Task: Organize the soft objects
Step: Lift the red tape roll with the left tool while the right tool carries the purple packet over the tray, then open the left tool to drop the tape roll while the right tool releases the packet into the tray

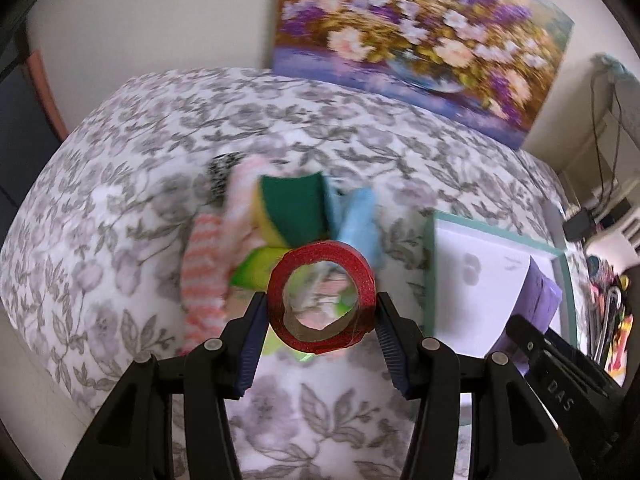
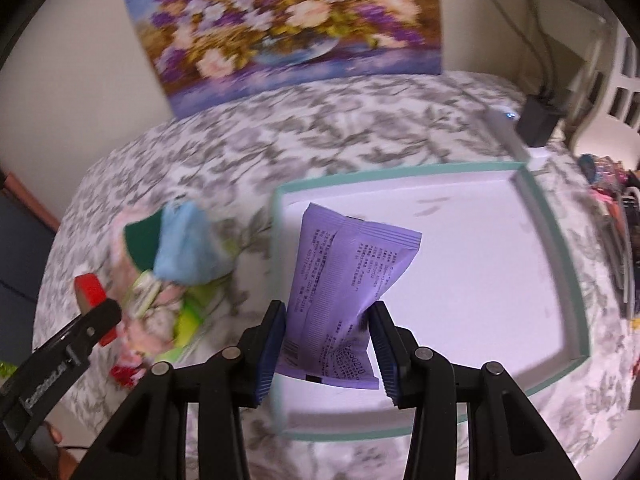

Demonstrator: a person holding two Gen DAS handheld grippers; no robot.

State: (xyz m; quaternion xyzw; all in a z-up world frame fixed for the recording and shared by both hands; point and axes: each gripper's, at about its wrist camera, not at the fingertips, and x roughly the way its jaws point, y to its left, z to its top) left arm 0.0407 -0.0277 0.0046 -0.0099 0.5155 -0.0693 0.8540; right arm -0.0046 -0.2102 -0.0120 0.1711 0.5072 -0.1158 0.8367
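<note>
Broadly, the table under its floral cloth [image 1: 160, 152] carries one tray [image 2: 560, 240], white inside with a teal rim, and one loose pile of soft things just left of it. One flower painting [image 2: 280, 20] leans on the wall behind.

Both tools are loaded. The right gripper [image 2: 327, 340] is clamped on the lower half of one purple packet [image 2: 344, 272], which hangs over the tray's near left corner; the tray floor below looks bare. The left gripper [image 1: 320, 312] is clamped across one red tape roll [image 1: 322, 296], held on edge above the cloth, near the pile and left of the tray.

My reading is that both pieces are being carried to the tray. To do this well, keep the packet's pinch steady, since the film looks slippery and its top half flops; bring it low over the open floor before letting go, so it lies flat. The roll can run off if dropped on edge, so tip it flat first. The two tools ride close together, so set one load down, clear away, then the other.

In the pile I count one pale blue cloth [image 2: 184, 244], one green-and-yellow sponge [image 1: 292, 208], and at least two pink striped cloths [image 1: 204, 272]; the rest is too blurred to count.
</note>
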